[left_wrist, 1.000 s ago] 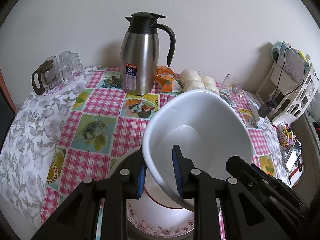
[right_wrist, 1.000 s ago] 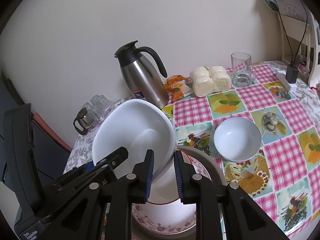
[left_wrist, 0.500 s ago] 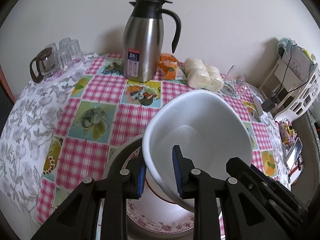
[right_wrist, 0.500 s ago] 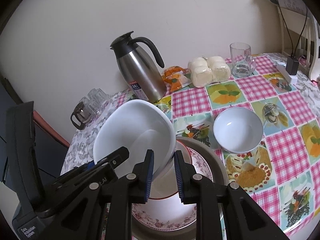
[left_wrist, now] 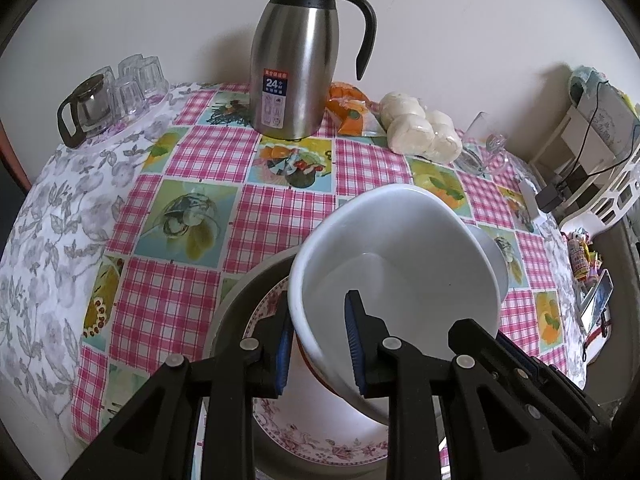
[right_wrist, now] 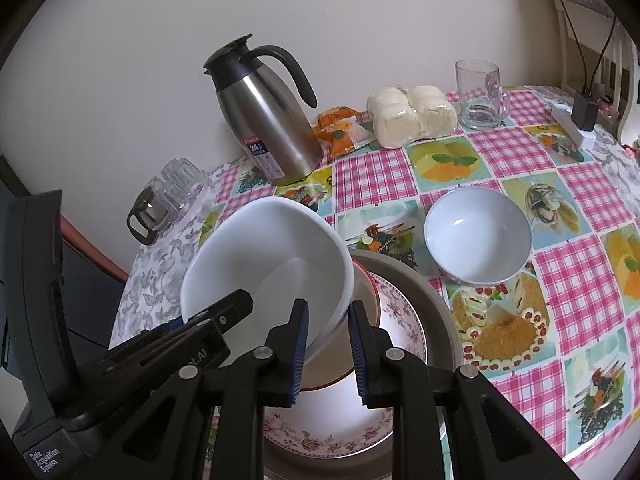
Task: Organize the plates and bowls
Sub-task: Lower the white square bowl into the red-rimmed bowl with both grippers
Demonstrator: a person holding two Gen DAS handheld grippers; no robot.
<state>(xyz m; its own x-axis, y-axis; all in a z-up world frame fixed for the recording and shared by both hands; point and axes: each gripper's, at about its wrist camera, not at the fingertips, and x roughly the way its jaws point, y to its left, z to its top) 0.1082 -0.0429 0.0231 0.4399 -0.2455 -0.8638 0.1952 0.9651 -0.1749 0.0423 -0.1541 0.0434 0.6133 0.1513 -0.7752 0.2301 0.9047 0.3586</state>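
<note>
Two claws, left claw [left_wrist: 318, 338] and right claw [right_wrist: 328, 350], each clamp the rim of one large white bowl [left_wrist: 400, 264], tilted above the floral plate [right_wrist: 404, 320] stack. Step in hand: stacking; you should level it, lower onto that stack, then release; small bowl [right_wrist: 478, 236] waits just right of the stack.

A plain cream wall [right_wrist: 360, 20] backs the table [left_wrist: 192, 200]. A white rack [left_wrist: 600, 160] stands right of the table.

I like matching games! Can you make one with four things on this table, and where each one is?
1 big white bowl
2 small white bowl
3 steel jug
4 glass mug

A empty on the tablecloth
B gripped by both grippers, tilted over the plates
C beside the wrapped buns
D at the wall, next to the orange packet

Pairs: 1-B, 2-A, 3-D, 4-C
</note>
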